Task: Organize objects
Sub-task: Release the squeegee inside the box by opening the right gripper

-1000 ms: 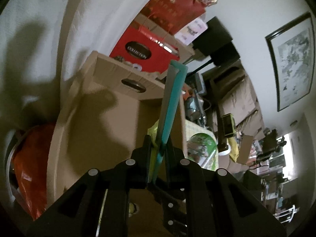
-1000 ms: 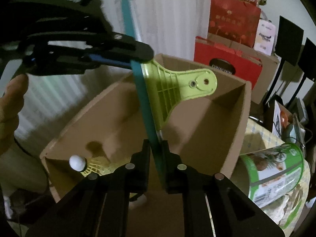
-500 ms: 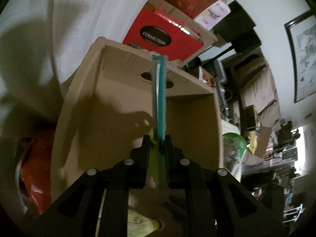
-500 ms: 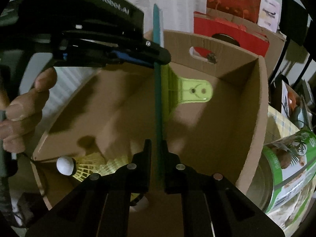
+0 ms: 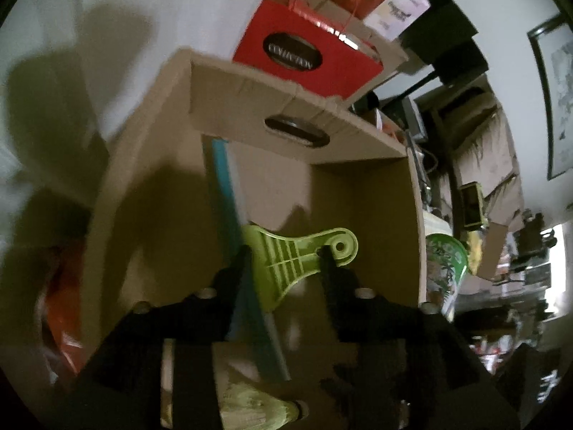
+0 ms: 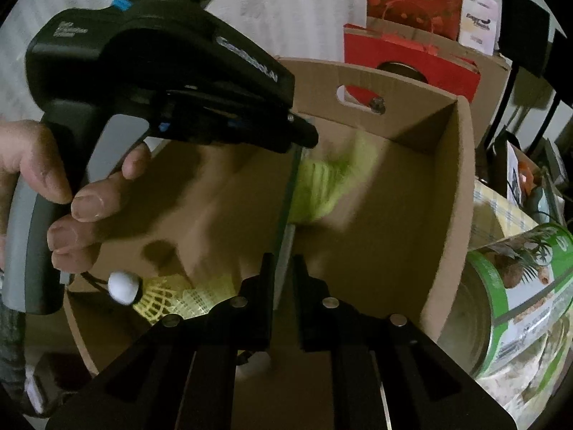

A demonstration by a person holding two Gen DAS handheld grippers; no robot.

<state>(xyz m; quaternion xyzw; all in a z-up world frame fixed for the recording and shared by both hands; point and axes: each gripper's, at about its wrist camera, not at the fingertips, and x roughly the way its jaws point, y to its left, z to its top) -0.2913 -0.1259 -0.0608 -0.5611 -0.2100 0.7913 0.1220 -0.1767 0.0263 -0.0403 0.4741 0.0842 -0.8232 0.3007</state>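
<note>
Left gripper (image 5: 283, 261): your jaws have just been opening, spread around the teal-and-lime plastic paddle (image 5: 286, 261).
Right gripper (image 6: 283, 268): your jaws pinch the paddle's teal edge.
Brown cardboard box (image 6: 451, 215): paddle inside; yellow shuttlecock (image 6: 150, 294) at its near left corner.

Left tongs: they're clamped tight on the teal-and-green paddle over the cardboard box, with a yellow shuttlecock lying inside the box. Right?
Not quite. The left wrist view shows the left tongs spread apart, having just been opening, with the paddle loose between them. It is over the cardboard box, and the yellow shuttlecock lies inside.
</note>
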